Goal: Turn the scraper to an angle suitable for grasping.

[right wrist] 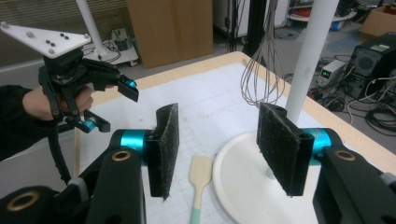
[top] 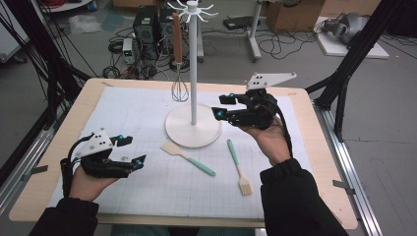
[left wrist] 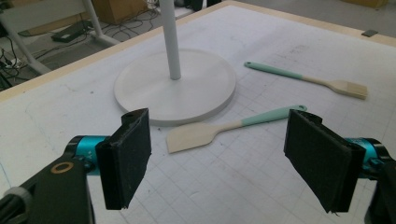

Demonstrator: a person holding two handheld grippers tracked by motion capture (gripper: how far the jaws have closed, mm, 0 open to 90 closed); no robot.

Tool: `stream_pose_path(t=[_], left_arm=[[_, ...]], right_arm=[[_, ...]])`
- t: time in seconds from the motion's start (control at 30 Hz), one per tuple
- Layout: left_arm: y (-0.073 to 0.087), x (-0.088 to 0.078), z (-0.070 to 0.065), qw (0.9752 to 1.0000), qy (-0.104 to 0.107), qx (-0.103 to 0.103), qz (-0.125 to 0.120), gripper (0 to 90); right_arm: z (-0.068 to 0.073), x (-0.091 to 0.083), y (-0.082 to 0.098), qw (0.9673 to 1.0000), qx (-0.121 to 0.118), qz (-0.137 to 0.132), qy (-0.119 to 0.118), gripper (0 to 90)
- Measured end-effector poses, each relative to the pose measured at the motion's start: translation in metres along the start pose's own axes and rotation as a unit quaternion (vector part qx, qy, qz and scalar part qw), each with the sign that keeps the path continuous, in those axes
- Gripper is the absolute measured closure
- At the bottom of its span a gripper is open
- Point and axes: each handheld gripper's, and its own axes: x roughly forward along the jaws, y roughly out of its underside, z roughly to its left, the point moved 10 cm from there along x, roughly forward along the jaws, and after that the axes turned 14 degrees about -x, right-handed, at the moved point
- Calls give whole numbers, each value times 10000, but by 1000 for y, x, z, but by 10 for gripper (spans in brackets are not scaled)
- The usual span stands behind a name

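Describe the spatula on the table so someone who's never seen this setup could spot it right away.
Start at the white stand with the round base in the middle of the table. Just in front of that base lies the spatula, its flat pale blade nearest the base and its mint-green handle pointing away. Unlike the brush beside it, it ends in a smooth blade, not bristles.

Worktop (top: 59, 196): pale wood edge, rectangular, covered by a white gridded mat (top: 147, 187). On the mat stand 1 white rack, its round base (top: 193, 132) near centre. 2 utensils lie flat just in front of the base: a spatula (top: 186, 158) with wooden blade and teal handle, and a pastry brush (top: 239, 167) with teal handle, bristles toward the near edge. The 2 utensils are apart.
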Motion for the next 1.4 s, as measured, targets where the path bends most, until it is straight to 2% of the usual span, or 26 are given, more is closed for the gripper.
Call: stream_pose_path(t=[0.3, 0.63, 0.83, 1.4], left_arm=[[3, -1, 0, 10000, -1, 10, 18, 235], [4, 0, -2, 10000, -1, 43, 12, 234], [4, 0, 0, 10000, -14, 35, 9, 234], [7, 0, 3, 10000, -37, 28, 16, 230]], right_arm=[[9, 5, 6, 10000, -49, -17, -6, 462], [23, 16, 17, 9998, -117, 145, -118, 449], [26, 19, 25, 9997, -117, 202, -120, 444], [35, 34, 45, 9991, -168, 371, -149, 354]])
